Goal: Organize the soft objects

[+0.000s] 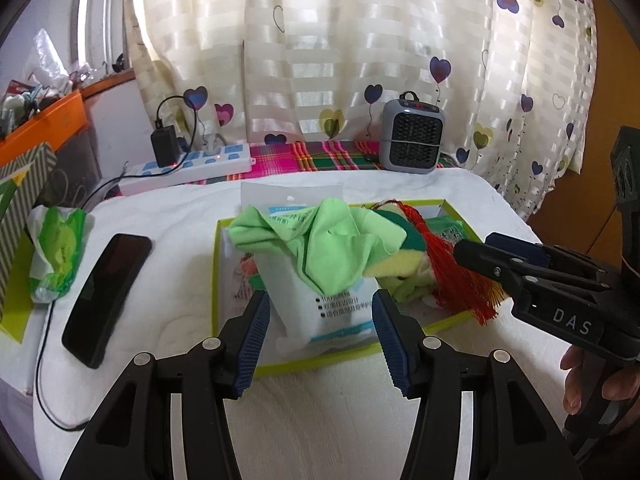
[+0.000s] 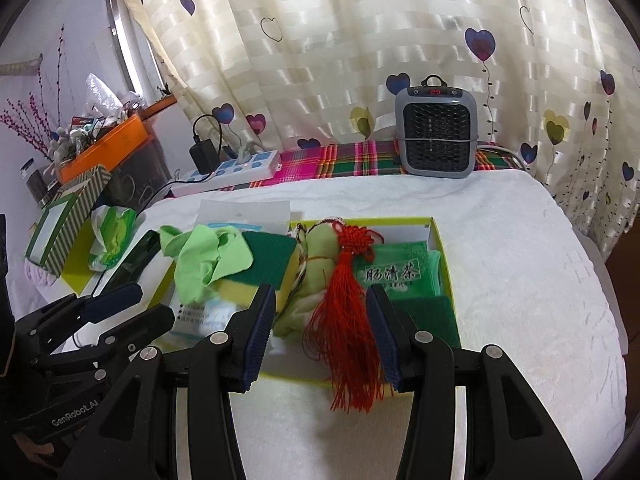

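Fingers of both grippers stand spread, gripping nothing: left gripper (image 1: 320,336) before the white wipes pack (image 1: 320,292), right gripper (image 2: 320,336) flanking the red tassel (image 2: 344,320).

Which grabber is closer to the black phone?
Left. The left gripper hovers by the tray's near edge, just right of the phone; the right gripper sits farther right, over the red tassel.

"DAS" stands on the right gripper (image 1: 476,254); "GenRobot.AI" on the left gripper (image 2: 132,304); "肠清茶" on the green tea packet (image 2: 394,274).
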Available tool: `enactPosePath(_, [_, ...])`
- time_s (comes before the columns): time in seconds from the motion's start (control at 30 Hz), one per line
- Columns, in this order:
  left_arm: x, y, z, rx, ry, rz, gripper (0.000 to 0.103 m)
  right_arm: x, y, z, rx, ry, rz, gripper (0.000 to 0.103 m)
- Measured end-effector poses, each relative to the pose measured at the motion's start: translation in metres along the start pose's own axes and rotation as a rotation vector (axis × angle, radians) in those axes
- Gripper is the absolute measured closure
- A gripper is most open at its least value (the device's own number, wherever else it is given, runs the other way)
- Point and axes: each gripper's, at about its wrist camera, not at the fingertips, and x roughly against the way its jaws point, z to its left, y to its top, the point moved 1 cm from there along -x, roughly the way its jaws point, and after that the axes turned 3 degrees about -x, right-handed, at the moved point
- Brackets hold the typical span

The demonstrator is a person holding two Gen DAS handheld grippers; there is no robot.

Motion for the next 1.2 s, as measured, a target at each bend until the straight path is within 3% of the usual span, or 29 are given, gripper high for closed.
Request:
enactPosePath(0.23, [0.008,-0.026,-0.005,0.015,0.078,0.042,0.05,0.017,-0.022,0.007,0.048,-0.03,-0.003,0.054])
enactPosePath(0.4, [0.004,-0.054,-0.006,0.053,0.084,0.104,0.05,0.019,-0.049,0.008,0.054,-0.076,0.045,0.044])
enactPosePath(0.73, [-0.003,-0.088,-0.008,0.084,0.095,0.171,0.05,0.015,-0.084,0.001,0.058,-0.133,0.126,0.043])
enactPosePath(1.2, [-0.007,-0.097,-0.014,0.067,0.134,0.155,0.05,0.006,-0.103,-0.001,0.09,-0.212,0.168,0.041])
